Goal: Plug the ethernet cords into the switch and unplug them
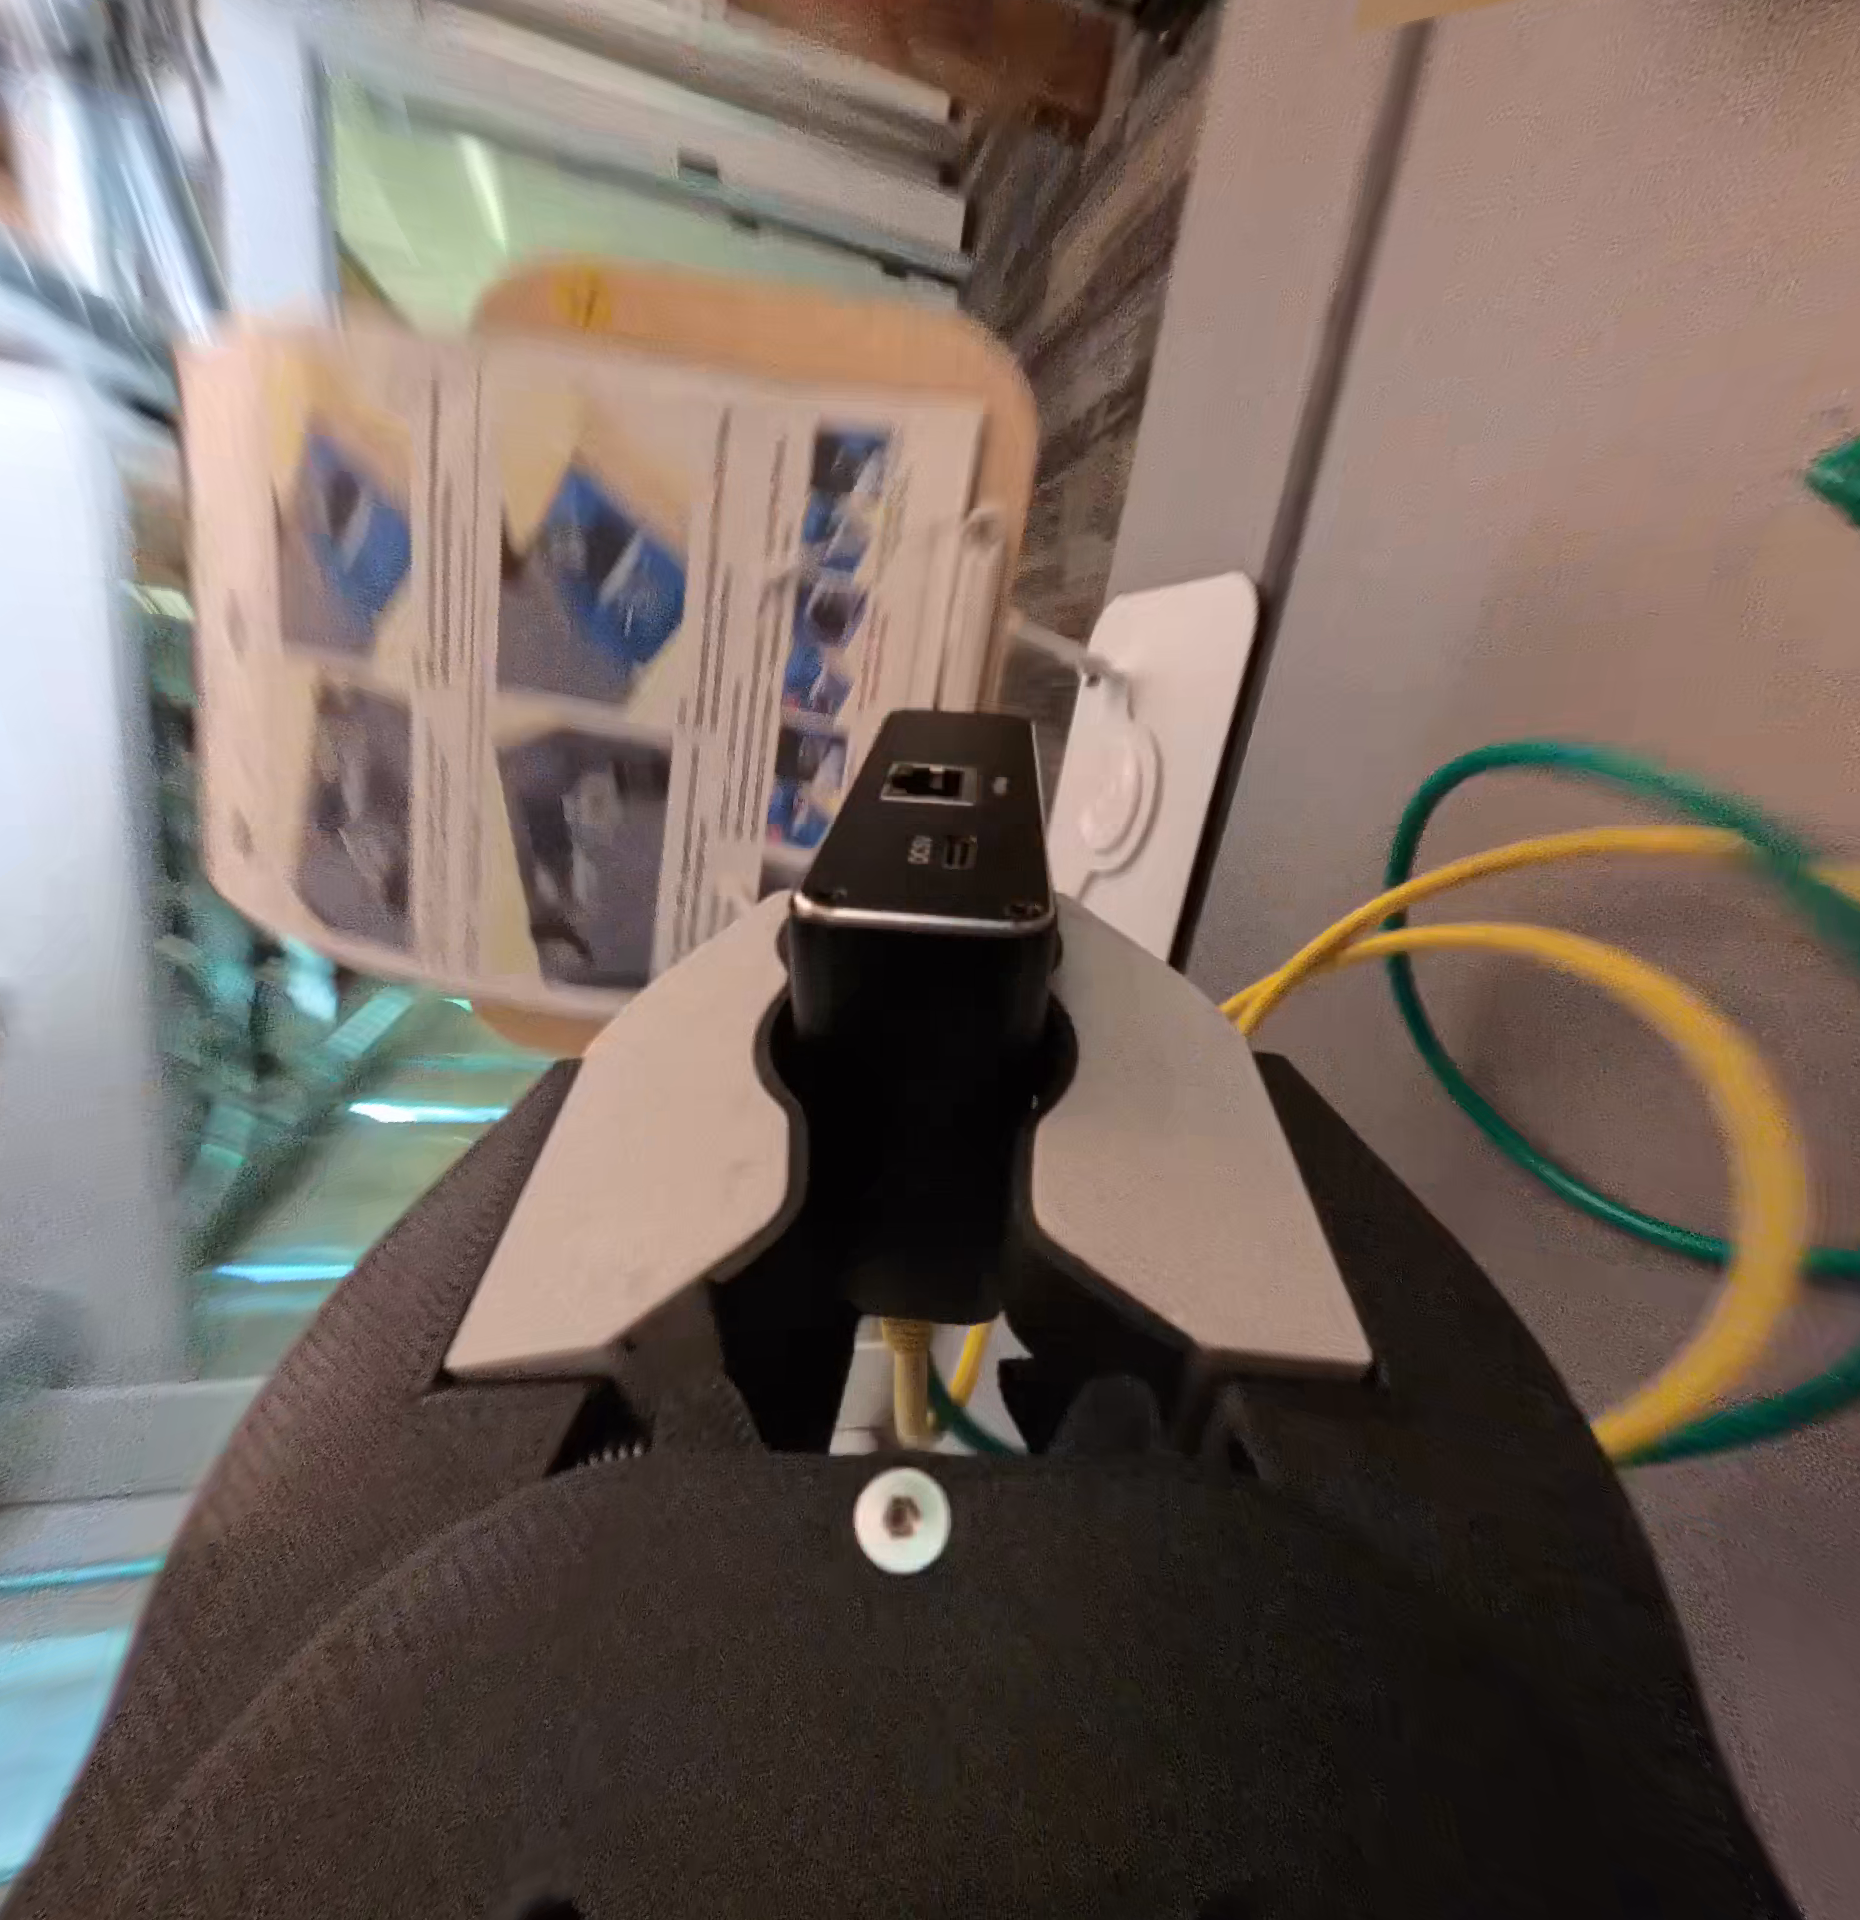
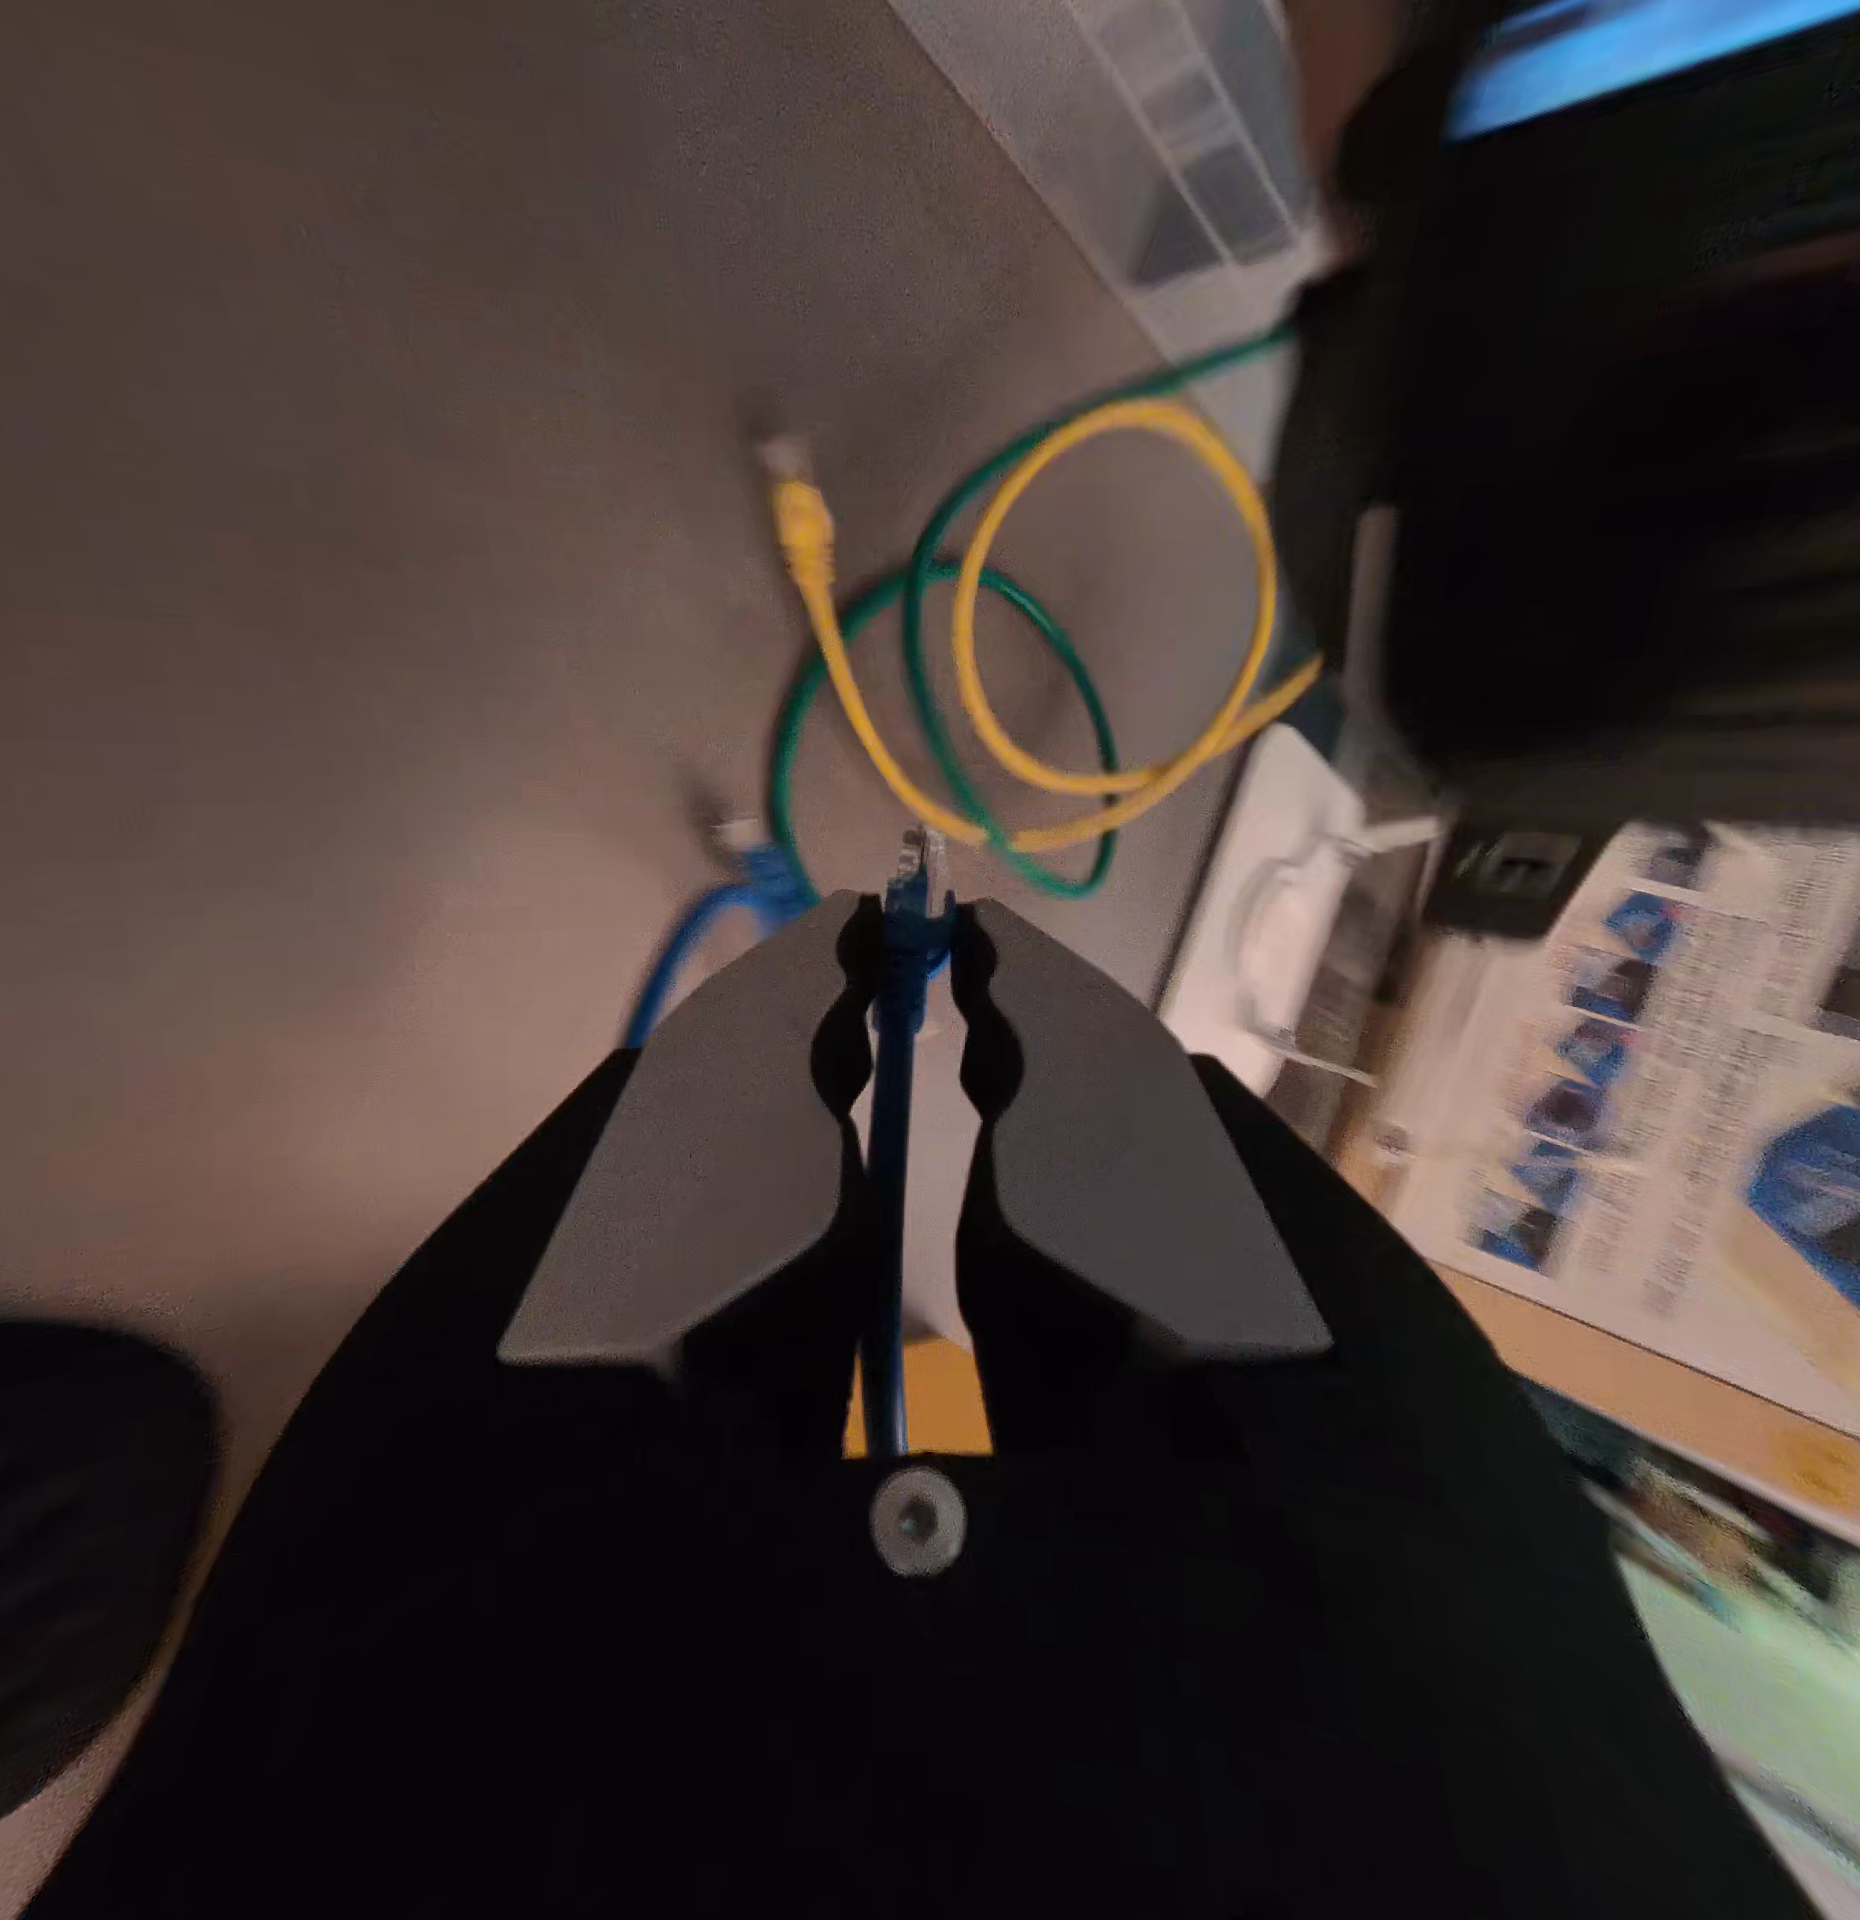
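In the left wrist view my left gripper [image 1: 921,935] is shut on a black switch box [image 1: 926,935], lifted off the grey table [image 1: 1528,520]. An open port [image 1: 931,781] shows on its upper face. A yellow plug [image 1: 905,1382] sits in its near end. Yellow cord [image 1: 1632,1039] and green cord [image 1: 1477,1039] loop to the right; a green plug [image 1: 1856,488] lies at the right edge. In the right wrist view my right gripper [image 2: 910,904] is shut on a blue cord [image 2: 895,1143], its clear plug [image 2: 924,852] sticking out past the fingertips. A loose yellow plug [image 2: 806,520] lies beyond.
A printed sheet on a wooden board [image 1: 593,675] lies beyond the table edge, also in the right wrist view [image 2: 1632,1091]. A white plate [image 1: 1165,748] sits at the table's edge. A second blue plug [image 2: 760,862] lies left of my right fingertips. A dark blurred shape [image 2: 1632,468] fills the upper right.
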Demonstrator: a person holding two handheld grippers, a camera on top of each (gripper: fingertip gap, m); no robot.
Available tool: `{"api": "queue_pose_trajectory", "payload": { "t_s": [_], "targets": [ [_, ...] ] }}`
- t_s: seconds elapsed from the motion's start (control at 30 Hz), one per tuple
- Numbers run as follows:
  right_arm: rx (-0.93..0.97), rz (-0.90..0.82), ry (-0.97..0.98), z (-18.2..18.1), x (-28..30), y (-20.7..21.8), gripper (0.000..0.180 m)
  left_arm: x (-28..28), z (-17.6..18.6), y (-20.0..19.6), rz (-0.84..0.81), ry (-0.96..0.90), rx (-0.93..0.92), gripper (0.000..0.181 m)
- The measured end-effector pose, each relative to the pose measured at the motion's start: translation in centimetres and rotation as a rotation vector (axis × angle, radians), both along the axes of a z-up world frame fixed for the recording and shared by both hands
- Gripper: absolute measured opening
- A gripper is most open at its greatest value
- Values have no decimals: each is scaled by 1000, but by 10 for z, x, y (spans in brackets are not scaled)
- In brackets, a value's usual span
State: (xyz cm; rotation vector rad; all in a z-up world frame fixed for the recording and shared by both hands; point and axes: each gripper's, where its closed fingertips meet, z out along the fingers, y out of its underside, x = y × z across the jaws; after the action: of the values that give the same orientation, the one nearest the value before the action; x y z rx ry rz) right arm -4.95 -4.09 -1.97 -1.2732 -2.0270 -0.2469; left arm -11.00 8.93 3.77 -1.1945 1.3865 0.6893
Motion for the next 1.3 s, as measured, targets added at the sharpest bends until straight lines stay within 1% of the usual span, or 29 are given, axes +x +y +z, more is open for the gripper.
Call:
{"api": "queue_pose_trajectory", "payload": {
  "t_s": [0.03,0.07,0.1,0.17,0.23,0.3,0.33,0.37,0.4,0.43,0.53,0.6,0.67,0.77,0.87,0.97,1.03,1.07,1.13,1.17,1.2,1.23,1.27,1.3],
  "targets": [
    [107,-23,-14,5,-2,12,15,-14,13,-2,-26,-111,-87,37],
    [119,-13,20,8,-4,15,15,-19,28,-14,-109,-223,-175,37],
    [92,-7,93,15,-7,15,15,-21,44,-28,-192,-313,-230,37],
    [114,-34,194,34,2,24,15,-26,73,-46,-296,-453,-251,37],
    [272,-115,301,70,23,41,15,-28,90,-56,-352,-526,-248,37],
    [469,-194,478,124,49,45,15,-28,98,-60,-368,-560,-247,36],
    [533,-222,562,147,63,40,15,-28,100,-62,-369,-566,-248,37],
    [523,-211,622,158,71,31,14,-29,101,-63,-363,-569,-248,37],
    [490,-196,659,163,75,24,14,-30,103,-64,-354,-568,-246,36],
    [491,-225,672,167,82,24,14,-32,105,-66,-351,-567,-242,36],
    [608,-348,648,177,108,34,14,-36,113,-71,-367,-597,-231,37],
    [612,-374,721,186,115,31,14,-38,116,-73,-374,-604,-240,37],
    [711,-416,798,208,130,23,14,-42,118,-72,-364,-604,-229,37],
    [900,-504,896,241,167,-2,14,-43,118,-74,-369,-602,-240,36],
    [959,-568,975,253,203,-15,14,-42,119,-76,-378,-602,-235,36],
    [942,-632,995,248,231,-12,14,-38,118,-78,-387,-593,-241,36],
    [921,-681,946,237,244,-2,14,-35,115,-79,-386,-583,-246,36],
    [871,-701,903,227,247,6,14,-34,114,-79,-385,-578,-246,36],
    [753,-762,805,201,256,24,14,-32,112,-78,-384,-571,-250,36],
    [653,-793,749,182,260,33,14,-31,111,-78,-383,-568,-254,36],
    [490,-802,679,155,258,40,14,-31,110,-77,-381,-564,-255,36],
    [379,-794,598,129,257,43,15,-30,109,-76,-379,-561,-257,36],
    [344,-801,532,112,262,47,15,-29,108,-75,-376,-557,-259,36],
    [250,-813,487,91,264,48,15,-28,106,-75,-375,-554,-261,36]
  ]
}}
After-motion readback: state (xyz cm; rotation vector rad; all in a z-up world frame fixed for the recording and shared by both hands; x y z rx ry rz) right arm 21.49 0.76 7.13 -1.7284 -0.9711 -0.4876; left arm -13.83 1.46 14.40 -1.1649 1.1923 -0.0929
